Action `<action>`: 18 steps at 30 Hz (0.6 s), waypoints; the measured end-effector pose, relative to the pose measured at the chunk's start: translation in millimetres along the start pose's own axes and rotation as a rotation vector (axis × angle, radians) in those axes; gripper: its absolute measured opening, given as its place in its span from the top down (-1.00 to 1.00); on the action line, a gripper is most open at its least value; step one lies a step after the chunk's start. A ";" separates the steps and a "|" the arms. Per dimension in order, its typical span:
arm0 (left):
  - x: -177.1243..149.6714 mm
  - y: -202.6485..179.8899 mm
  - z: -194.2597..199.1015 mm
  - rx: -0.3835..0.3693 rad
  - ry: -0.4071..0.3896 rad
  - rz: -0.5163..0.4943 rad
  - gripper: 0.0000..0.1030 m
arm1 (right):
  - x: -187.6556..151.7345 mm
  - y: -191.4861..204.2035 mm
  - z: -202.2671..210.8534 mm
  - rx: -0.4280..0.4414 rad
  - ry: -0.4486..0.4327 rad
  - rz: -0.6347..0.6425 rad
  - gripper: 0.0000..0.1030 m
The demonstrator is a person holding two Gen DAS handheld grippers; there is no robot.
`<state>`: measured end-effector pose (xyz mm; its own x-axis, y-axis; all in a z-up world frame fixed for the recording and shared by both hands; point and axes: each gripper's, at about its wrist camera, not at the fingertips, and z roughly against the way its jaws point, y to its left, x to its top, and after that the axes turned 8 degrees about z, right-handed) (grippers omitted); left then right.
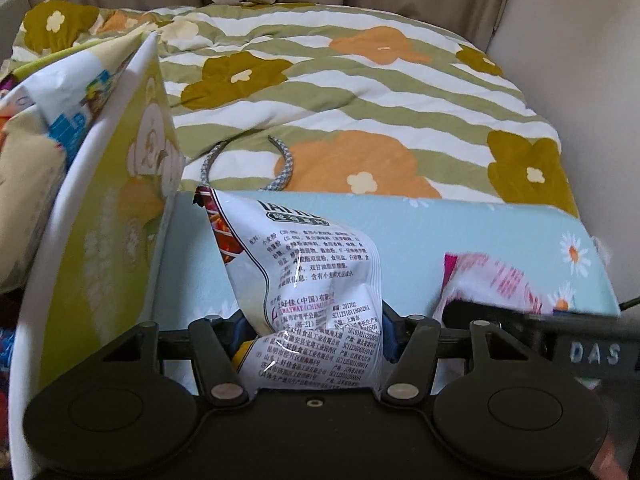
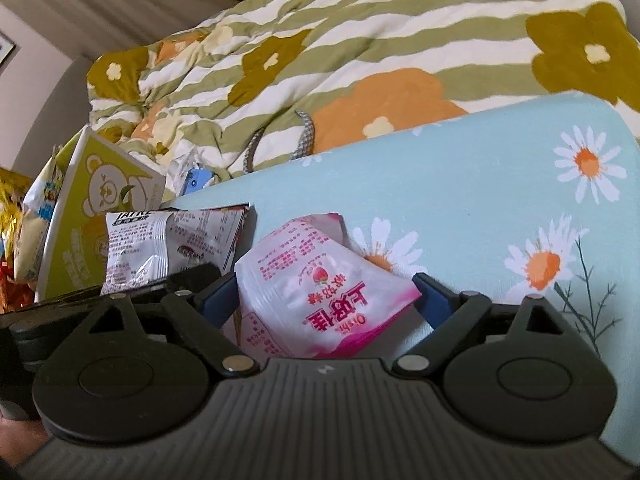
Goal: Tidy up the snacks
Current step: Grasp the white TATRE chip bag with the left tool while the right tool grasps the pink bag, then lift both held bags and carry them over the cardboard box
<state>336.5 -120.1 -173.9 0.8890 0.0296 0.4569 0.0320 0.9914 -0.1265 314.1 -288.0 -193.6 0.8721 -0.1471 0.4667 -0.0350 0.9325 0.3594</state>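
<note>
A white snack packet [image 1: 316,272] with black print and a red picture stands up from the light blue daisy-print surface [image 1: 460,232]. My left gripper [image 1: 312,320] is shut on its lower part, blue pads pressing both sides. Just right of it a pink strawberry snack packet [image 2: 320,280] sits between the blue fingers [image 2: 430,296] of my right gripper [image 2: 324,288], which press its two edges. The white packet [image 2: 168,240] also shows at the left of the right wrist view, and the pink packet [image 1: 492,280] shows blurred in the left wrist view.
A yellow-green box with a bear print [image 1: 112,240] stands at the left, holding other snack bags [image 1: 48,112]. Behind lies a striped flowered quilt [image 1: 360,100] with a checked headband [image 1: 248,160] on it. A small blue object [image 2: 198,180] lies by the box.
</note>
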 end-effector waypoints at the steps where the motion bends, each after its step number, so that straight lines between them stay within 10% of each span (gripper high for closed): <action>1: -2.0 -0.4 1.0 0.004 -0.003 -0.005 -0.23 | -0.6 0.3 0.1 -0.001 -0.003 0.015 -0.90; 9: -16.8 -2.2 18.7 0.003 -0.040 -0.026 -0.21 | -8.5 4.7 10.8 0.034 -0.038 0.082 -0.18; 18: -26.7 -13.2 76.3 -0.061 -0.140 -0.047 -0.21 | -14.9 19.3 58.9 0.009 -0.130 0.117 -0.09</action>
<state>277.6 -124.3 -117.2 0.8138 0.0052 0.5811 0.1034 0.9827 -0.1536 271.7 -287.3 -146.0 0.7913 -0.0799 0.6062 -0.1373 0.9429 0.3036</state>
